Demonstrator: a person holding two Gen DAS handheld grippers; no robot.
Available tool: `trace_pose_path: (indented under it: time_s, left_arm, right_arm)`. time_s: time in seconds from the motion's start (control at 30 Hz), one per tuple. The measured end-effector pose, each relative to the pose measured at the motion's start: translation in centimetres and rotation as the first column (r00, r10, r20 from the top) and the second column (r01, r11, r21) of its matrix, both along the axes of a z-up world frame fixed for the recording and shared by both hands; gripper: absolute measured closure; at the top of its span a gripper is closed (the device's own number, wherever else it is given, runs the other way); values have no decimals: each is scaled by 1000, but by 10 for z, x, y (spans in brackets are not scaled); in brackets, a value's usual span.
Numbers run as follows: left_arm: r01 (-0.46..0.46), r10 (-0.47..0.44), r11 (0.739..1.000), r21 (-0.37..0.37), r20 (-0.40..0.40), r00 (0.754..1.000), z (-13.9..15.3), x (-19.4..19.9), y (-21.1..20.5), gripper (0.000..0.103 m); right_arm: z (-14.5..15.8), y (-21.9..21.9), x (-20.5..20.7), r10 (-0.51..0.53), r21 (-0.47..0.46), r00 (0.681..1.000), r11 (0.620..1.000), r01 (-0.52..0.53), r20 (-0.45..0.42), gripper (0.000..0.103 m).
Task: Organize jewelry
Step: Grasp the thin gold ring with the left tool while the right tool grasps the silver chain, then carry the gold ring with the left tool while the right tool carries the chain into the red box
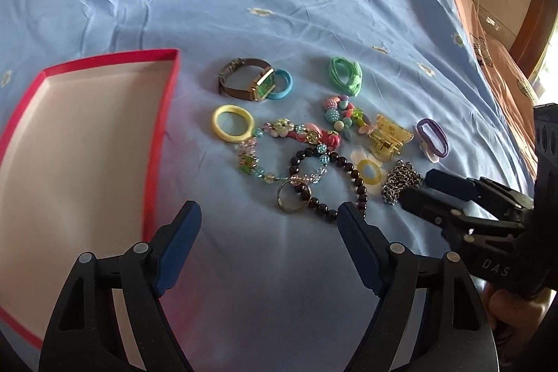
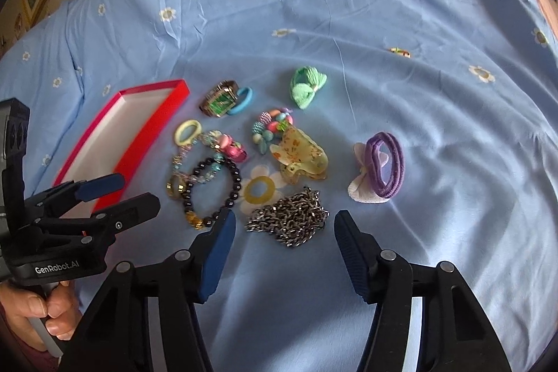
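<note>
Across the blue flowered bed sheet [image 2: 348, 23] the jewelry is spread in one loose cluster, and the red box [image 1: 104, 135] meant to receive it lies empty just to its left. Nothing is held by either tool: the left tool [image 1: 268, 218] is kept fairly wide with bare sheet between its pads, and the right tool [image 2: 284, 227] is set about half open, poised just short of the metal chain [image 2: 289, 215].

The soft bedding could be pinched along with any piece, since it gives under pressure. The chain is heaped, so a partial grip may leave loops trailing that could snag the yellow hair clip [image 2: 300, 156] or slip free over the sheet. The dark bead bracelet [image 1: 324, 183] overlaps the clear bead bracelet [image 1: 265, 156] and a metal ring [image 1: 293, 196]; a lift of one would likely drag the others. The ring may be missed altogether.
</note>
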State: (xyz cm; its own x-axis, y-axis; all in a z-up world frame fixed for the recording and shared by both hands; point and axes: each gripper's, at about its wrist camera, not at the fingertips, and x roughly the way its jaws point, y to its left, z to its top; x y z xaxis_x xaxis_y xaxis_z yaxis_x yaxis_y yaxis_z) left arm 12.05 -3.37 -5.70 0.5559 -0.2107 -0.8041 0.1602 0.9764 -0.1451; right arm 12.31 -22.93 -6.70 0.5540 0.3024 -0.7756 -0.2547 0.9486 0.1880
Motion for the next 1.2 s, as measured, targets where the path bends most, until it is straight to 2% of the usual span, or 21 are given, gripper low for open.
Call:
trace_pose_path:
  time_s: [0.07, 0.17, 0.27, 0.37, 0.47, 0.53, 0.6, 0.77, 0.97, 1.2]
  left_arm:
    - [8, -8, 1000, 0, -7, 1000, -3, 5, -1, 26]
    - [13, -14, 1000, -6, -23, 1000, -9, 12, -2, 37]
    - [11, -11, 1000, 0, -12, 1000, -10, 15, -2, 41]
    - [6, -6, 1000, 0, -7, 1000, -10, 16, 1, 52]
    - [3, -3, 1000, 1, -3, 1000, -10, 16, 4, 65]
    - [5, -5, 1000, -3, -1, 1000, -9, 16, 5, 82]
    - [15, -15, 999, -32, -13, 1000, -10, 16, 7, 82]
    - [35, -35, 999, -26, 13, 999, -5, 10, 6, 82]
    - [42, -40, 998, -54, 33, 999, 7, 2, 9, 82]
    - [31, -26, 997, -75, 68, 997, 25, -11, 21, 82]
  right_arm:
    - [-5, 1, 4, 2, 7, 1000, 1000, -2, -9, 43]
    - [-6, 5, 7, 16, -9, 1000, 1000, -16, -5, 43]
    - [-7, 6, 8, 17, -20, 1000, 1000, -17, -1, 54]
    - [-8, 5, 10, 9, -33, 1000, 999, -9, 5, 64]
    - [-8, 5, 11, 7, -43, 1000, 999, -7, 13, 74]
    - [-8, 5, 11, 6, -34, 1000, 999, -5, 15, 79]
    - [-8, 5, 11, 5, -31, 1000, 999, -4, 18, 79]
    - [-4, 4, 9, 6, -24, 1000, 1000, -5, 27, 87]
    - [4, 6, 2, 14, -9, 999, 1000, -14, 43, 88]
    - [30, 12, -9, 36, 11, 995, 999, -38, 97, 89]
